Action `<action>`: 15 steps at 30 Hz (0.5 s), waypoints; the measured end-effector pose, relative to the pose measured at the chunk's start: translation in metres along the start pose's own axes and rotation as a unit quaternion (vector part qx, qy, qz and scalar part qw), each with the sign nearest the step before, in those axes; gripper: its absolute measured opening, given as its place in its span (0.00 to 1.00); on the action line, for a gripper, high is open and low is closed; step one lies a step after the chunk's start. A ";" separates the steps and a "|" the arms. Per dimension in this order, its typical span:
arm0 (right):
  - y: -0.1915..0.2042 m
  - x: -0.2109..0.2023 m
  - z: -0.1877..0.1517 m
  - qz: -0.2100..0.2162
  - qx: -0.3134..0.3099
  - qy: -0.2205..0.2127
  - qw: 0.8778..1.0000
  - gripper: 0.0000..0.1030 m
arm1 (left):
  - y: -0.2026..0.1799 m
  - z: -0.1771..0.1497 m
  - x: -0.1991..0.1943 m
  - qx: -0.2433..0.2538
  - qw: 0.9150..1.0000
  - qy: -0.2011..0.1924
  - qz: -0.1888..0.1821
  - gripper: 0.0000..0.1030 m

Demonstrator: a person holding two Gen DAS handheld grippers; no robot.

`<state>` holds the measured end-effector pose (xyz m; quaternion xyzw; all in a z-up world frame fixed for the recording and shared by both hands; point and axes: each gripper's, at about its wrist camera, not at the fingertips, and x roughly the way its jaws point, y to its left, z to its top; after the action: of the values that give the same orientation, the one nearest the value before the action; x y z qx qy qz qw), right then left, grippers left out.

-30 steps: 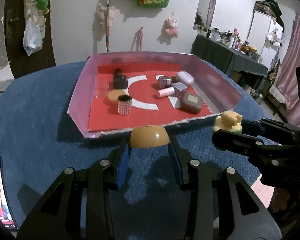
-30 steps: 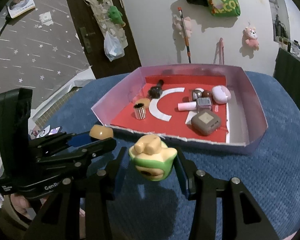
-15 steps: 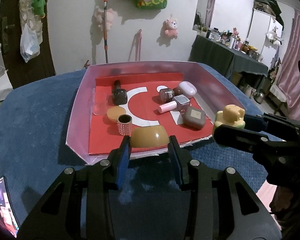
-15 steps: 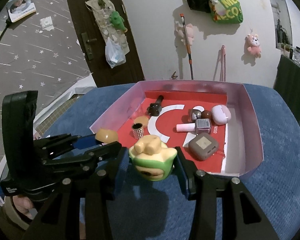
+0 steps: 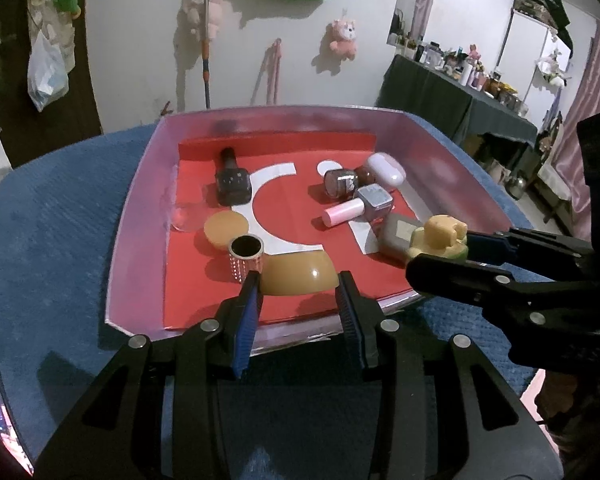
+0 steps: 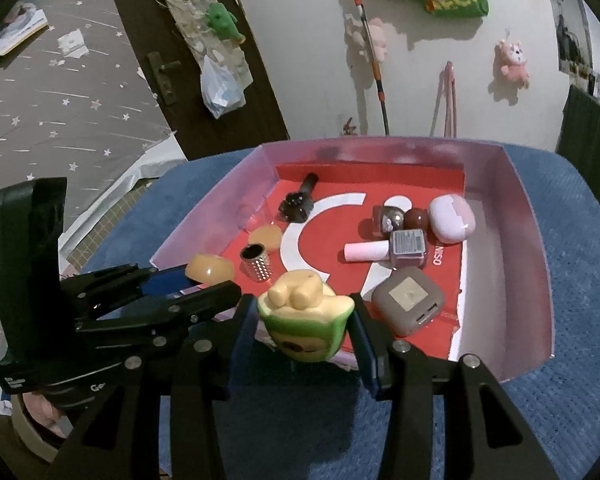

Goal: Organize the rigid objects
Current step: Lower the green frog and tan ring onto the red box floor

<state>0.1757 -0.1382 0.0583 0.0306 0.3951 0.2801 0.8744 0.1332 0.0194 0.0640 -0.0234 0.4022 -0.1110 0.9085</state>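
My left gripper [image 5: 299, 286] is shut on a tan dome-shaped piece [image 5: 298, 274], held over the near edge of the pink tray [image 5: 136, 208]. My right gripper [image 6: 305, 322] is shut on a green and yellow avocado-shaped toy [image 6: 305, 322], also at the tray's near wall. In the left wrist view that toy [image 5: 440, 236] shows at the right, over the tray's near right corner. In the right wrist view the dome [image 6: 209, 268] sits in the left gripper's fingers at the tray's near left corner.
Inside the tray on a red liner lie a dark nail polish bottle [image 5: 230, 178], a tan disc [image 5: 226, 228], a studded metal cylinder [image 5: 246, 256], a pink-capped bottle [image 5: 360, 206], a lilac case [image 5: 386, 168] and a brown square case [image 6: 408, 300]. Blue cloth [image 5: 48, 248] surrounds it.
Both grippers have moved forward together with their objects, from over the blue cloth in front of the tray to over its near edge. The grips are unchanged.
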 end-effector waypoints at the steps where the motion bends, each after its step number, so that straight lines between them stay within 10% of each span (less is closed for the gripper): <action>1: -0.002 0.004 0.001 0.001 0.003 0.004 1.000 0.47 | 0.001 0.000 0.003 -0.001 1.000 0.004 -0.001 0.35; 15: -0.009 0.045 0.001 0.016 0.011 0.052 0.998 0.47 | 0.019 -0.006 0.035 -0.027 0.998 0.052 -0.002 0.35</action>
<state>0.2050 -0.1227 0.0264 0.0316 0.4425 0.2915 0.8475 0.1550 0.0309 0.0318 -0.0430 0.4514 -0.1030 0.8853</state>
